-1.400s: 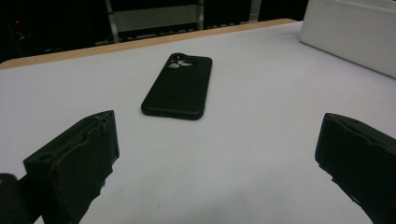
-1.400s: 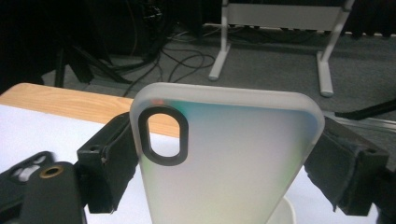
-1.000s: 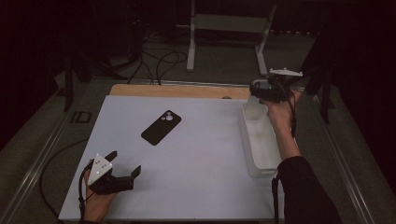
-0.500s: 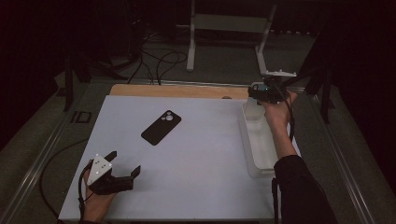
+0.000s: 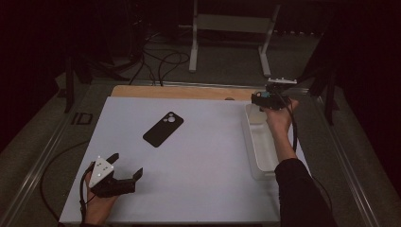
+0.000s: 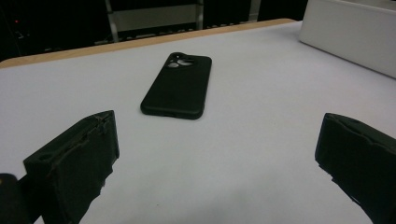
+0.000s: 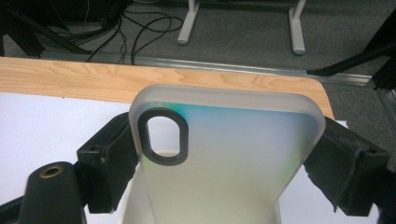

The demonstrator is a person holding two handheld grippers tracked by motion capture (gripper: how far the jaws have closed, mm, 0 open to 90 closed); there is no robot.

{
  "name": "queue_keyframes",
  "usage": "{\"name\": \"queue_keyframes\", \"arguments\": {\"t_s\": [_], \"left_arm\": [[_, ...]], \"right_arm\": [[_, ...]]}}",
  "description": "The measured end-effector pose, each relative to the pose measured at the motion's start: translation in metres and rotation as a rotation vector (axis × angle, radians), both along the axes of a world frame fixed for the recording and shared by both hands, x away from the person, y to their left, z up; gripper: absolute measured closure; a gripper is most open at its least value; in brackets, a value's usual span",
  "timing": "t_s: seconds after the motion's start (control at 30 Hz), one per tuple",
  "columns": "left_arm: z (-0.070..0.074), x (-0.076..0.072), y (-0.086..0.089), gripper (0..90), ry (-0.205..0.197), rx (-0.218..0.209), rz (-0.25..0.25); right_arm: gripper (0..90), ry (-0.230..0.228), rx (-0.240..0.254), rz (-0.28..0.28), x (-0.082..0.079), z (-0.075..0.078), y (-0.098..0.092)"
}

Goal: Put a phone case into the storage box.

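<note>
The right gripper [image 5: 261, 101] is clamping a frosted translucent phone case [image 7: 224, 158] by its long edges, holding it above the far end of the white tray [image 5: 259, 146], which is lying along the white mat's [image 5: 203, 156] right edge. The left gripper [image 5: 124, 171] is resting near the mat's front-left corner, jaws spread wide and holding nothing, with open mat between it and the black phone case [image 5: 163, 128].

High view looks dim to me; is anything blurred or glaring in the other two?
High view: dark surroundings, white table evenly lit, no glare. Left gripper view: black phone case sharp, near jaws soft. Right gripper view: frosted phone case clear, faint rainbow sheen by its camera hole, jaws slightly soft.
</note>
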State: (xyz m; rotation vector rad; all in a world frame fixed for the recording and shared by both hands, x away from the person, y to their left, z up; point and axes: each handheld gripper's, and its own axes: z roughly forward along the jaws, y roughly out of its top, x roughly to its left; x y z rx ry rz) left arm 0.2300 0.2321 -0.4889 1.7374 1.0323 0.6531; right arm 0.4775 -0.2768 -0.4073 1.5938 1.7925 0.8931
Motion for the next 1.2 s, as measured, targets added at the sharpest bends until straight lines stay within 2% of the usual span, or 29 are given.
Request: {"name": "queue_keyframes", "arguments": {"t_s": [0.6, 1.03, 1.2], "left_arm": [[0.0, 0.0, 0.001, 0.2, 0.001, -0.001, -0.001], [0.0, -0.001, 0.001, 0.2, 0.001, -0.004, 0.002], [0.0, -0.001, 0.001, 0.2, 0.002, -0.004, 0.003]], "right_arm": [[16.2, 0.058, -0.009, -0.004, 0.007, -0.022, 0.007], [16.0, 0.061, -0.021, -0.014, 0.009, -0.022, 0.01], [15.2, 0.066, -0.008, -0.01, 0.011, -0.024, 0.008]]}}
